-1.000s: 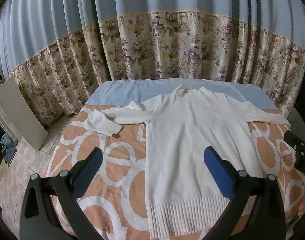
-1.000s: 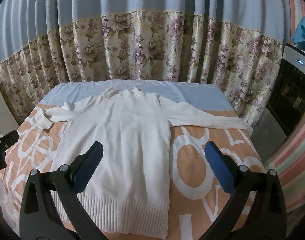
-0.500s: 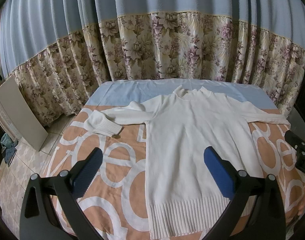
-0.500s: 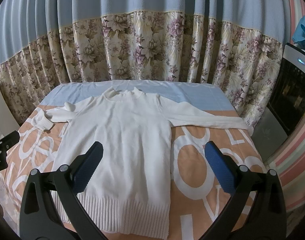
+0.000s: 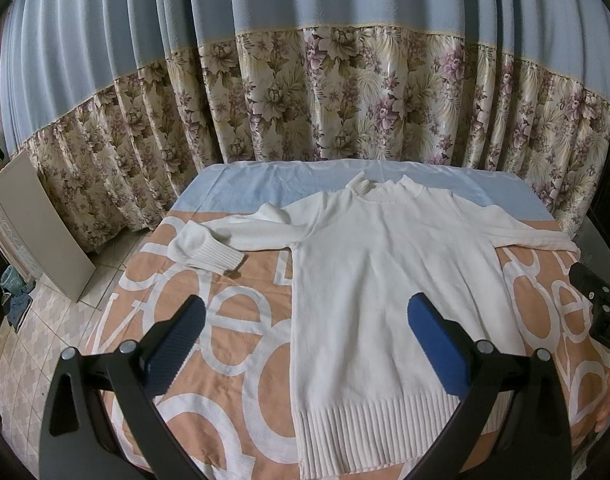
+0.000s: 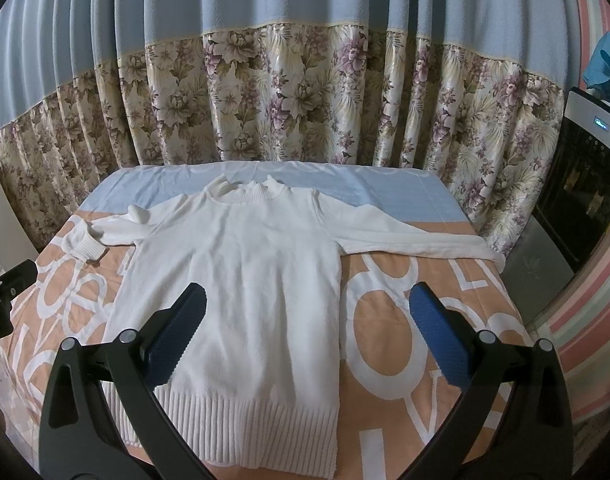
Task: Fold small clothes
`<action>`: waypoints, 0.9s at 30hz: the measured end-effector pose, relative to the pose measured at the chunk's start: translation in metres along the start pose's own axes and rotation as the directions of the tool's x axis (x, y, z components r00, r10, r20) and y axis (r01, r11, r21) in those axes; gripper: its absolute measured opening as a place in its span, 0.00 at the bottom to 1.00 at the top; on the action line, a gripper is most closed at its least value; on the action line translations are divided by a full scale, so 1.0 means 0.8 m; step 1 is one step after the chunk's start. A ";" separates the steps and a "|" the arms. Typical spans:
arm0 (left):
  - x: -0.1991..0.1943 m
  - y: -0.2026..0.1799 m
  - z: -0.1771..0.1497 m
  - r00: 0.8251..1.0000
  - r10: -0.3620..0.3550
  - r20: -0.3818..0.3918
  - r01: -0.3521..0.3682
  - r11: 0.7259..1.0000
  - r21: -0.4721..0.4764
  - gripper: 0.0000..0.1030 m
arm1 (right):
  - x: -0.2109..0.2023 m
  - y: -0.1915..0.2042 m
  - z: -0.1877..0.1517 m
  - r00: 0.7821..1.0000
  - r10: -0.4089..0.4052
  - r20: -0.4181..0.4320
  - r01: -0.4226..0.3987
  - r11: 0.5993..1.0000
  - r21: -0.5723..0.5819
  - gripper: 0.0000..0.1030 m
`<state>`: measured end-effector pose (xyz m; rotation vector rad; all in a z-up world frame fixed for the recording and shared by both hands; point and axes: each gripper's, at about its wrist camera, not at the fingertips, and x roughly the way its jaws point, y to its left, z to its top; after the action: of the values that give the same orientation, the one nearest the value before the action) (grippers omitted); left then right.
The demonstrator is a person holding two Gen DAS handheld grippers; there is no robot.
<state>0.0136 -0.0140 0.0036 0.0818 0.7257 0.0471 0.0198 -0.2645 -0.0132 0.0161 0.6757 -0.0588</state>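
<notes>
Beneath both grippers lies a bed (image 5: 241, 360) spread with an orange cover printed in big white letters, and on it we have a white sweater (image 5: 377, 280) laid flat, front up, hem towards us and collar away. Nearest us, the left gripper (image 5: 307, 314) hangs above the lower left part of the sweater with its blue pads spread wide and nothing between them; the right gripper (image 6: 309, 312) hangs above the lower right part, equally wide apart and empty. Neither touches the cloth.

We judge the folding has not begun, so the first step is probably bringing the sleeves in. The ribbed hem (image 6: 233, 420) lies close under us and looks even. Farther out, the left sleeve (image 5: 249, 236) is bunched near the shoulder, with its cuff (image 5: 215, 256) doubled back on the cover. The right sleeve (image 6: 417, 242) runs straight out, its end reaching the bed's edge. To do this well, we should pinch each sleeve near the cuff, taking only the sleeve layer, smooth the left one first, then lay both across the chest so the edges sit square. Thick knit will likely bulge if dragged, so lift rather than slide.

Beyond the collar (image 5: 385, 190) lies a blue sheet (image 5: 265, 184), then a flowered curtain (image 5: 345, 92)
</notes>
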 end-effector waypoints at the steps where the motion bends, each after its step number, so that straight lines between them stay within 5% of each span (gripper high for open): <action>1: 0.001 -0.001 0.000 1.000 0.000 0.000 0.000 1.000 0.000 0.98 | 0.000 0.000 0.000 1.000 0.001 0.000 -0.001 1.000 0.001 0.97; 27: 0.001 0.001 -0.002 1.000 0.001 0.002 -0.001 1.000 -0.001 0.98 | 0.001 -0.001 -0.001 1.000 -0.001 0.000 0.001 1.000 0.002 0.97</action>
<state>0.0127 -0.0134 0.0018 0.0813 0.7235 0.0480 0.0202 -0.2656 -0.0144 0.0172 0.6761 -0.0607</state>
